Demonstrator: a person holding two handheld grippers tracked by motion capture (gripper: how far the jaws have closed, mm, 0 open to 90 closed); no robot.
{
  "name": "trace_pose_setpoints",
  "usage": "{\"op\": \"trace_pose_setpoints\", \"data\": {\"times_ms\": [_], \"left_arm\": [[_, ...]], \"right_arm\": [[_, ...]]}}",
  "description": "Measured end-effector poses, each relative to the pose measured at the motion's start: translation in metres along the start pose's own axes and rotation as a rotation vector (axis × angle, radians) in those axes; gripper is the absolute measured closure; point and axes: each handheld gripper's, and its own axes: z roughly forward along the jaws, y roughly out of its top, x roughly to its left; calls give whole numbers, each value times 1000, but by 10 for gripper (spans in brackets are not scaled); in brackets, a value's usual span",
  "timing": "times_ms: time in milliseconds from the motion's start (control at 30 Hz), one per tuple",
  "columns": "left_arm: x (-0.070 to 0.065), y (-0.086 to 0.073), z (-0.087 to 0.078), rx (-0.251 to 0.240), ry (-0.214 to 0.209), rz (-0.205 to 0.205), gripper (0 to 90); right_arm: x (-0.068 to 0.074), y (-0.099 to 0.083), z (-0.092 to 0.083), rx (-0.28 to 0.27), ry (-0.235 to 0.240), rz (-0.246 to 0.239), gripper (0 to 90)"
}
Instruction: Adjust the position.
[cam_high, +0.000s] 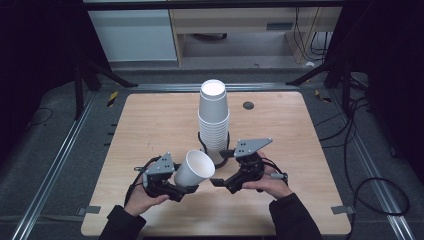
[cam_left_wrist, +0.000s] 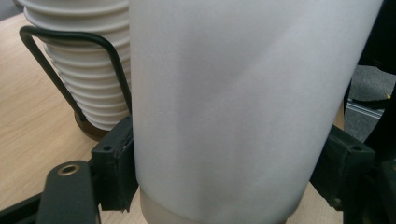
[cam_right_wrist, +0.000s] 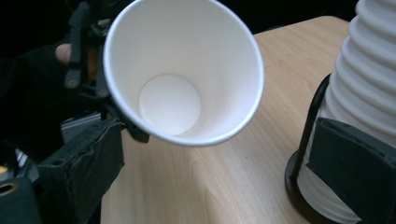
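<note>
The left gripper (cam_high: 186, 189) is clamped on a single white paper cup (cam_high: 195, 168). Its two black jaws press on opposite sides of the cup's lower wall, close to the base, as the left gripper view confirms. The cup is held clear of the light wooden table (cam_high: 150, 125), tilted, with its open mouth facing up and toward the right gripper. The right gripper view looks straight into that mouth (cam_right_wrist: 182, 70) and shows the round inner base.

The right gripper (cam_high: 216, 167) stands just beside the held cup, with its jaws apart and nothing pressed between them. One jaw lies close to the foot of a tall stack of nested white paper cups (cam_high: 214, 117); whether it touches the stack cannot be told.

The stack stands upright, mouths down, in a black wire holder with a round base (cam_right_wrist: 310, 135), near the middle of the table. The held cup is in front of the stack, on the person's side, near it but apart.

A small dark round disc (cam_high: 248, 105) lies on the table beyond the stack, to its right.
</note>
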Motion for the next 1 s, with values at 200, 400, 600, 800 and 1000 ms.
{"op": "trace_pose_setpoints", "data": {"times_ms": [200, 400, 600, 800, 1000], "left_arm": [[-1, 1, -1, -38, -5, -10, 213], [-4, 3, 1, -56, -7, -17, 213], [-5, 4, 3, -69, -9, -19, 214], [-9, 5, 7, -67, -6, -6, 213], [-13, 6, 11, -65, -10, 2, 214]], "right_arm": [[4, 0, 9, -52, 41, 23, 47], [2, 0, 16, -97, 77, 80, 43], [2, -1, 22, -110, 105, 100, 50], [4, -2, 30, -101, 123, 104, 51], [5, -2, 32, -121, 130, 105, 67]]}}
